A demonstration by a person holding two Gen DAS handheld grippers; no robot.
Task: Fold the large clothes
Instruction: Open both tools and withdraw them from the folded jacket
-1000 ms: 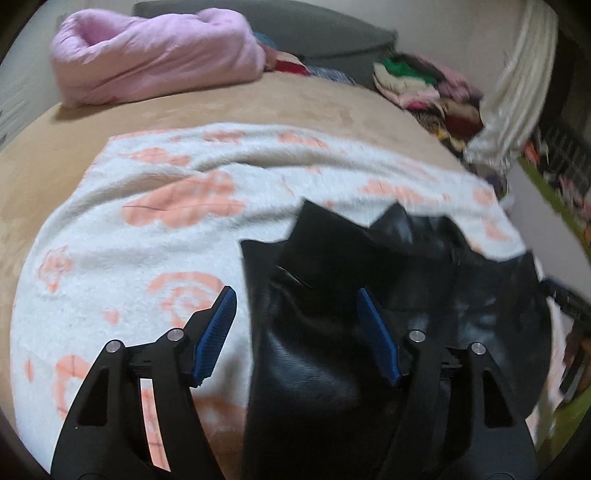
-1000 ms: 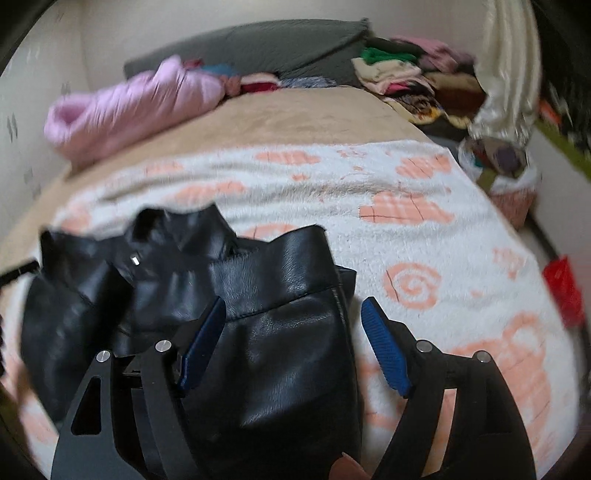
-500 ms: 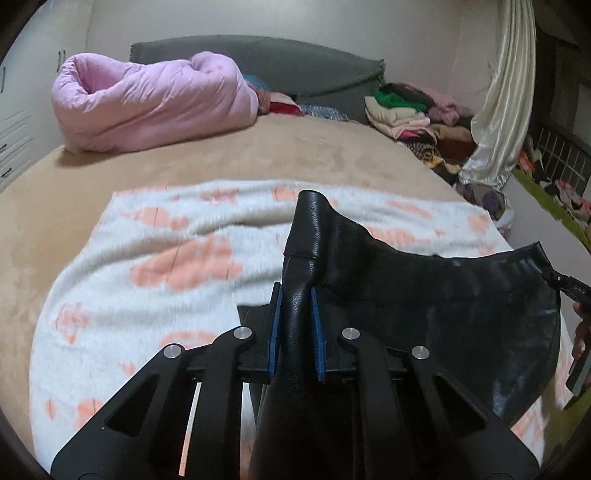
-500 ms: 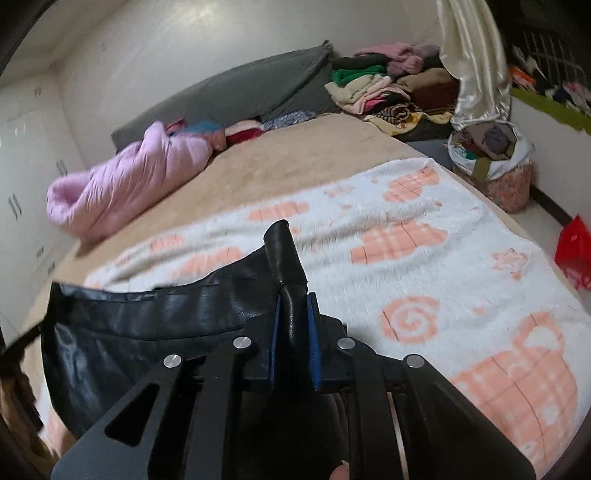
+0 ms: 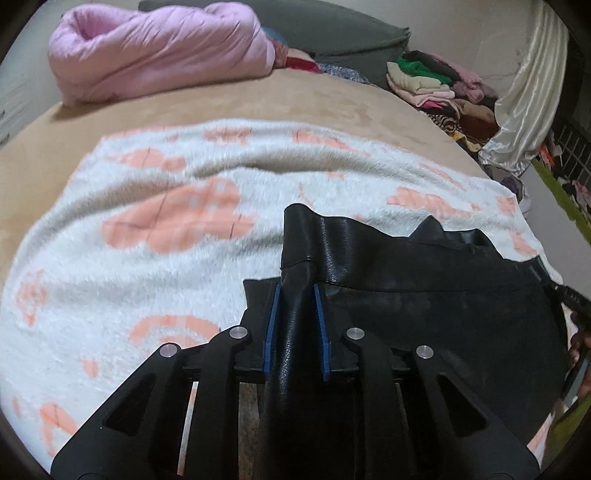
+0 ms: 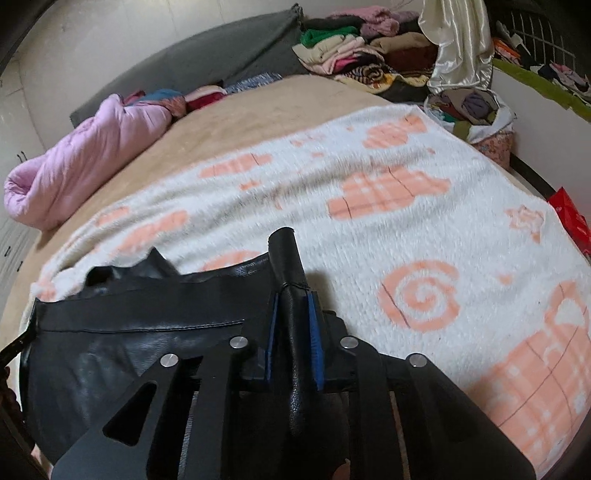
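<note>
Both sets of tongs, wide apart over the black leather garment a second ago, have clamped onto it, and the cloth between them that was raised half a second ago now sits lower, close over the blanket. Since that clamping the jaws have eased open a touch, with the leather still pinched between the blue pads. The left tongs [image 5: 295, 321] grasp a bunched fold of the black leather garment [image 5: 424, 314] at its left edge, a stub of it sticking up past the pads. The right tongs [image 6: 293, 325] are clenched on a similar rolled fold at the garment's [image 6: 122, 350] right edge. Between the two grips the leather stretches in a broad sheet, its upper hem running roughly straight, with a pointed flap showing beyond it. It lies at the near end of a white fleece blanket [image 5: 166, 258] with peach patterns, which is spread over a tan bed [image 5: 295, 103]. At the far side of the bed rest a rolled pink quilt [image 5: 159, 48] and a grey pillow [image 5: 332, 29]. To the right stands a pile of folded clothes [image 5: 436, 85], beside a cream satin curtain [image 5: 524, 103].
</note>
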